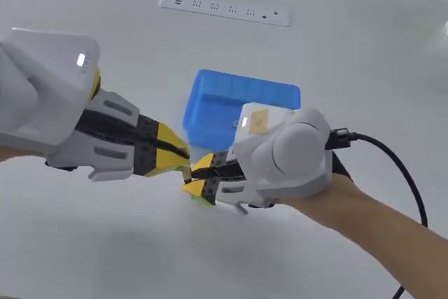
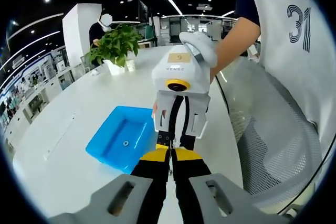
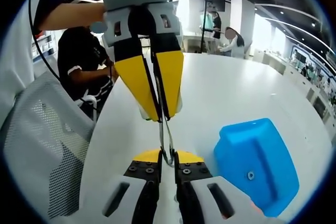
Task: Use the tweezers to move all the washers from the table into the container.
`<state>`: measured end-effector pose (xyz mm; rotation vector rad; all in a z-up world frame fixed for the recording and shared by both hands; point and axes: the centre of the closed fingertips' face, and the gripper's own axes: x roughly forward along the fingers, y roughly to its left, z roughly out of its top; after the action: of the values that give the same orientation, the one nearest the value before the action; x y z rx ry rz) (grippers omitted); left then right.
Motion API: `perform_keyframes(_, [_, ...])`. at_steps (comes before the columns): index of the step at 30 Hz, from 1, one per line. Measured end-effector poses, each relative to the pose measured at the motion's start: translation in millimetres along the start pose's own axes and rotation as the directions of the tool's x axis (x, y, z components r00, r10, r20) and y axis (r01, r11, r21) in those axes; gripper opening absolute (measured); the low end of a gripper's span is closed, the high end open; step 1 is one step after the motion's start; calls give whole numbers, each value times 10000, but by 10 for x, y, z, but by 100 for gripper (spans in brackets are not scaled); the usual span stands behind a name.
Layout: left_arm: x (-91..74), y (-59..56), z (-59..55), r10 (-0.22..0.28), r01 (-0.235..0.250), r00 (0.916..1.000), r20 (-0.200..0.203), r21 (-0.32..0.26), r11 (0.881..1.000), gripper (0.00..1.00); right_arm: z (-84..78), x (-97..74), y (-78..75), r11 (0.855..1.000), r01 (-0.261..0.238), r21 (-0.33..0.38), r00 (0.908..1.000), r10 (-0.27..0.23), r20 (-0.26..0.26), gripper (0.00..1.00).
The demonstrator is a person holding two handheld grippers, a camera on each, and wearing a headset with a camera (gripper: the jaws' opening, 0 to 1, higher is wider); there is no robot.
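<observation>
Tweezers (image 3: 164, 137): thin, silvery, legs close together. One end is pinched in the left gripper (image 3: 160, 115), the other in the right gripper (image 3: 167, 162), both clamped tight.

Container (image 3: 228, 153): bright blue, rectangular, open-topped, near the tweezers but not touching them.

One washer (image 3: 251, 175): small metal ring, flat on the container floor near its middle.
</observation>
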<state>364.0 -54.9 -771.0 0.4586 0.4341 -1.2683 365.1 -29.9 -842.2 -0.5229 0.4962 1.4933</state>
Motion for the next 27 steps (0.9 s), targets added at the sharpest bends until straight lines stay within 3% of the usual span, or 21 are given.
perform_keyframes(12, [-118, 206, 444, 420, -442, 9989, 213, 1201, 9918, 6, 273, -407, -296, 9920, 1198, -401, 9916, -1175, 544, 10])
perform_keyframes(20, [-110, 409, 713, 583, -662, 9972, 477, 1868, 9802, 6, 408, -642, -549, 9776, 2029, -551, 9764, -1978, 872, 10])
perform_keyframes(27, [34, 638, 804, 665, -797, 9951, 735, 1947, 9776, 6, 349, -759, -841, 9653, 2584, -374, 9634, -2547, 838, 10])
